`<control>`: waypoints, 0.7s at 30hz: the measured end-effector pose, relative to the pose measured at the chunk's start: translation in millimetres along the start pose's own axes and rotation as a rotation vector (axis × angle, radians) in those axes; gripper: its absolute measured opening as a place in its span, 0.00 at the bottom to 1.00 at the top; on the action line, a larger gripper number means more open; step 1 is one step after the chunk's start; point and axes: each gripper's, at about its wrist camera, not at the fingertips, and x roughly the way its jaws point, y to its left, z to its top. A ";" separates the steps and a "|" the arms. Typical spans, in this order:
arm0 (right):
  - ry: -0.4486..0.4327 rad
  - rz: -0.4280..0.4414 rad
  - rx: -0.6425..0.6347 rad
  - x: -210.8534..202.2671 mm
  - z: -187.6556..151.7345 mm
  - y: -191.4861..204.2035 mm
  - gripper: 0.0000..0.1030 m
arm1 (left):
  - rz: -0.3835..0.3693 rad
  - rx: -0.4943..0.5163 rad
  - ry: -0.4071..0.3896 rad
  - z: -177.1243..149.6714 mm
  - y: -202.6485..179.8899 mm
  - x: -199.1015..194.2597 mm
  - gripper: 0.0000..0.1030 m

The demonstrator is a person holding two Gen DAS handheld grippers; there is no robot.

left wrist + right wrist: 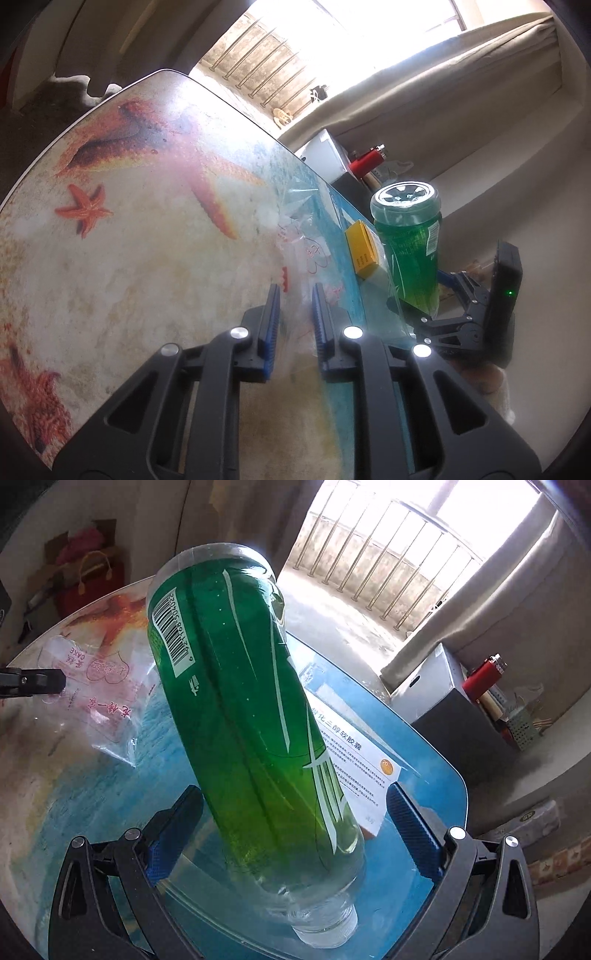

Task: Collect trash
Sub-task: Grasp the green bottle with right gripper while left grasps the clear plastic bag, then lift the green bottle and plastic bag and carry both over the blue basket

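A green plastic bottle (pixel 255 716) stands upside down on its cap on the table, tilted, between the open fingers of my right gripper (pixel 291 812); the pads do not touch it. It also shows in the left wrist view (pixel 410 240). A clear plastic bag with red print (pixel 306 251) lies on the table; it also shows in the right wrist view (pixel 92 686). My left gripper (pixel 295 291) has its blue pads on either side of the bag's edge with a gap between them. A yellow and white medicine box (pixel 364 253) lies by the bottle.
The table (pixel 129 229) has a starfish and beach print, and its right edge runs close to the bottle. Beyond it stand a dark cabinet (pixel 458 723) with a red lighter (pixel 484 672), a white box and a beige curtain. A red bag (pixel 92 583) sits at the far left.
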 end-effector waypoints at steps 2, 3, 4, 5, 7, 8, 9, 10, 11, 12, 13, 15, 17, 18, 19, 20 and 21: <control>0.026 0.044 0.017 5.0 0.2 -3.8 0.93 | 0.001 0.023 0.003 -1.0 -4.8 0.9 0.16; 0.037 0.054 0.034 6.7 -0.7 -6.4 0.89 | -0.003 0.035 0.009 -1.8 -6.7 1.5 0.16; 0.039 0.041 0.050 6.4 -1.4 -9.2 0.82 | -0.002 0.046 0.011 -2.7 -9.2 2.0 0.16; 0.036 0.039 0.051 4.6 -1.7 -10.7 0.81 | 0.004 0.061 0.009 -3.4 -12.3 2.4 0.16; 0.008 0.045 0.057 -1.6 -2.6 -13.4 0.70 | 0.015 0.091 0.007 -5.4 -17.0 2.6 0.16; 0.013 0.050 0.066 -2.2 -3.2 -14.7 0.70 | 0.020 0.102 0.006 -6.1 -19.1 2.8 0.16; 0.014 0.046 0.079 -2.7 -4.9 -15.2 0.70 | 0.024 0.111 0.005 -6.8 -20.4 2.5 0.16; 0.012 0.041 0.087 -3.6 -7.3 -15.3 0.69 | 0.027 0.117 0.002 -7.8 -21.3 2.0 0.16; 0.004 0.036 0.091 -5.5 -9.5 -14.9 0.69 | 0.029 0.120 0.001 -8.2 -21.9 1.8 0.16; -0.005 0.030 0.092 -7.6 -12.3 -14.1 0.68 | 0.030 0.120 0.001 -7.9 -21.6 1.9 0.16; -0.016 0.020 0.090 -11.4 -14.9 -11.8 0.66 | 0.030 0.118 0.001 -7.7 -21.2 2.1 0.16; -0.037 0.014 0.099 -20.5 -18.4 -9.1 0.65 | 0.029 0.113 -0.001 -7.8 -21.7 1.7 0.16; -0.077 0.011 0.119 -31.5 -21.2 -11.5 0.65 | 0.028 0.109 -0.003 -8.1 -21.9 1.4 0.16; -0.094 0.022 0.129 -36.4 -21.1 -13.8 0.65 | 0.026 0.108 -0.004 -8.2 -22.2 1.4 0.16; -0.115 0.018 0.150 -41.5 -21.3 -17.4 0.65 | 0.025 0.108 -0.007 -8.5 -22.3 0.7 0.16; -0.124 0.026 0.169 -45.0 -20.8 -22.0 0.65 | 0.025 0.110 -0.010 -9.1 -22.6 -0.1 0.16; -0.136 0.037 0.189 -49.1 -20.5 -26.7 0.65 | 0.025 0.111 -0.012 -9.3 -22.3 -1.4 0.15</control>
